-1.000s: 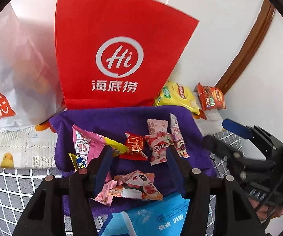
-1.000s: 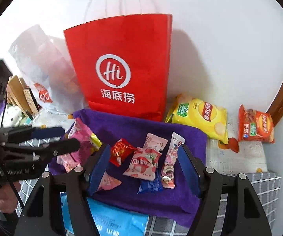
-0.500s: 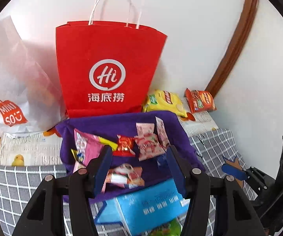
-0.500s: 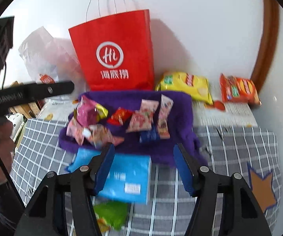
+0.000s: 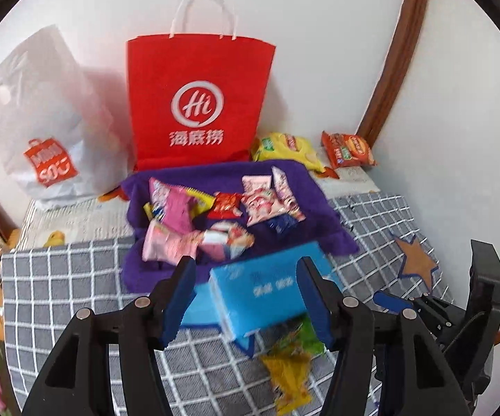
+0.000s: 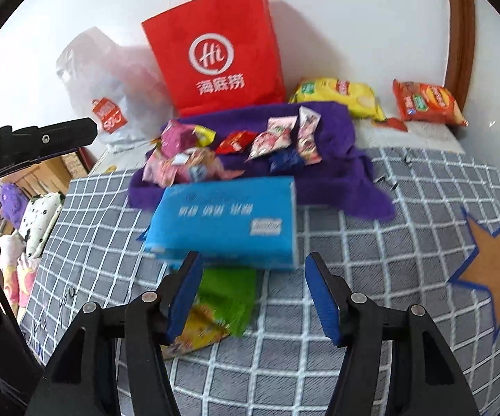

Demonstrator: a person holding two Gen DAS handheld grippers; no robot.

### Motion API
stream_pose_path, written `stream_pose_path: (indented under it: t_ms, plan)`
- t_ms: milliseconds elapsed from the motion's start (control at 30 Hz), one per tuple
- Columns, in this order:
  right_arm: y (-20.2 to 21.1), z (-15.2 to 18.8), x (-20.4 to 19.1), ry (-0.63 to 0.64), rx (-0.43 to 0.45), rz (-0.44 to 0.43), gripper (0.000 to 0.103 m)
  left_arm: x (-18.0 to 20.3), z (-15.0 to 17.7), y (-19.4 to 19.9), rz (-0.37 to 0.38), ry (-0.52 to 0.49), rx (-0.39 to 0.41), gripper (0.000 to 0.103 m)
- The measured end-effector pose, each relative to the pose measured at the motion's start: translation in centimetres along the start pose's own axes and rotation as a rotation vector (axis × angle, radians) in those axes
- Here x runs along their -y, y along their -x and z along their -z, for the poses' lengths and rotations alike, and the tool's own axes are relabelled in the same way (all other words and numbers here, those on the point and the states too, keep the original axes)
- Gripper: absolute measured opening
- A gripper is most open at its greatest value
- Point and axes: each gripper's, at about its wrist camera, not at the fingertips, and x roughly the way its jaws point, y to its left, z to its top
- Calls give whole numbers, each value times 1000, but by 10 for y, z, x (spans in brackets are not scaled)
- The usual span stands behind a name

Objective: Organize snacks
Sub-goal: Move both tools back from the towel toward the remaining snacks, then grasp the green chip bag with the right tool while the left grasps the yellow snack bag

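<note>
Several small snack packets (image 5: 215,218) lie on a purple cloth (image 5: 229,173) in front of a red paper bag (image 5: 197,104). A blue tissue pack (image 5: 267,287) rests on the cloth's near edge, with a green and yellow snack packet (image 5: 291,357) partly under it. My left gripper (image 5: 246,263) hovers above the blue pack, its jaws opening with nothing between them. In the right wrist view the same blue pack (image 6: 225,222) and green packet (image 6: 225,298) lie just ahead of my right gripper (image 6: 255,256), which is open and holds nothing.
A yellow chip bag (image 5: 284,145) and an orange snack bag (image 5: 348,149) lie by the wall at the back right. A white plastic bag (image 5: 48,121) stands at the back left. The grey checked cover (image 6: 388,277) carries a brown star patch (image 6: 492,270).
Both grippers have drawn back from the purple cloth toward the near side. The blue pack and green packet have come into view. The right jaws stand slightly narrower.
</note>
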Motion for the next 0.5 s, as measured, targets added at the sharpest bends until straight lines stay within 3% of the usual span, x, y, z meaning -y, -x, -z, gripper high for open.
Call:
stream_pose_path:
  t_ms: [267,500]
  plan:
    - [-24,24,-22,32,-61,-48,71,-30,42,-5,-31,61,-50,59]
    - [-59,29,-27,22,-94,5,72,-51,74,-7,-26,92,-82,59]
